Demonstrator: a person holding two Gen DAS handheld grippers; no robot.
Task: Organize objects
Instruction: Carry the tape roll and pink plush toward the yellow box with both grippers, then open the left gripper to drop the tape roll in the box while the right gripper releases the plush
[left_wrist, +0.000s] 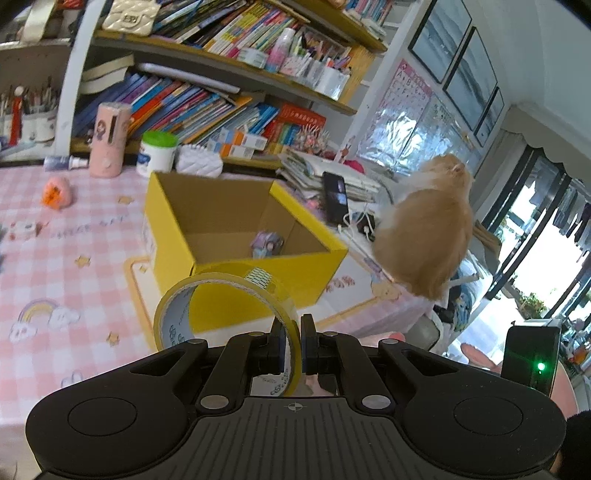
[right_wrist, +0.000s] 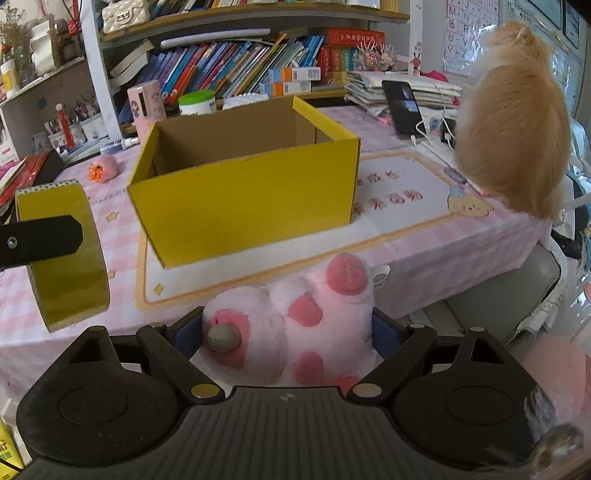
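Two things are being carried toward the yellow box at centre frame, likely for dropping in. The left hand-held gripper is clenching the band of a yellow tape roll, held upright just before the box. The right hand-held gripper is grasping a pink plush toy at lower centre. The box, sitting on the surface, is holding one small purple figure.

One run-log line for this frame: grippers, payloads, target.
left gripper: shut on tape roll | right gripper: holding pink plush toy | target: yellow box, open, ahead | cat on table edge
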